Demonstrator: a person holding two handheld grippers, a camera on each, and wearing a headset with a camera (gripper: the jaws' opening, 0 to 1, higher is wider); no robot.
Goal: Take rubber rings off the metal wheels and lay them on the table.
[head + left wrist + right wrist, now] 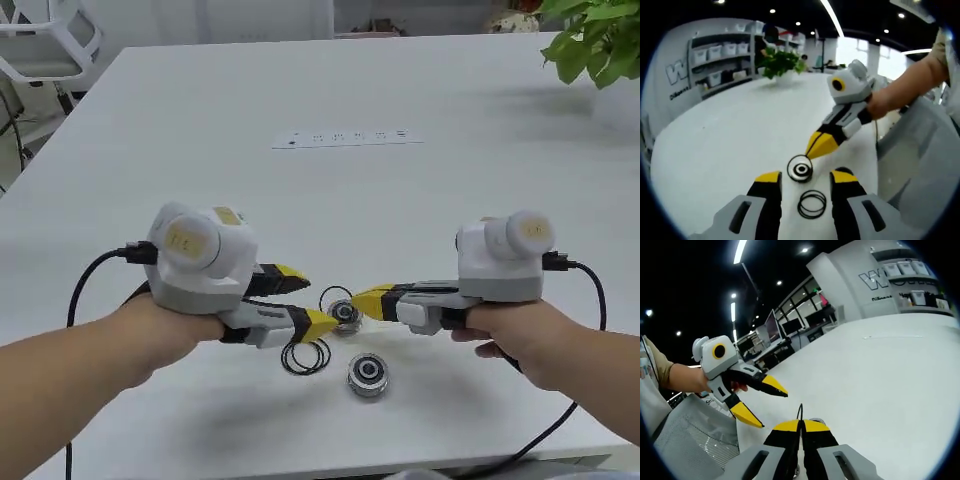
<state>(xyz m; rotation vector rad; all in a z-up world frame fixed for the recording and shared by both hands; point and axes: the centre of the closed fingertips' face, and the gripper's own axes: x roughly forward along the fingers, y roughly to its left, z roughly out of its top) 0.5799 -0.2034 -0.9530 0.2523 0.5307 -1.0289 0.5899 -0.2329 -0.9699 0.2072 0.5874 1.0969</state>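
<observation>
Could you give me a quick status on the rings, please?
Left gripper open beside wheel. Right gripper shut on rubber ring at that wheel. Loose rings on table, second wheel nearby. Nothing blocking.

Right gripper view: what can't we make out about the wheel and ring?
Right gripper view: wheel mostly hidden behind the shut tongs of the right gripper.
Same view: rubber ring is a thin line leaving the tongs; its far end is hidden.
Head view: loose rings overlap, too small to count.
Head view: second wheel too small to tell whether it carries a ring.
</observation>
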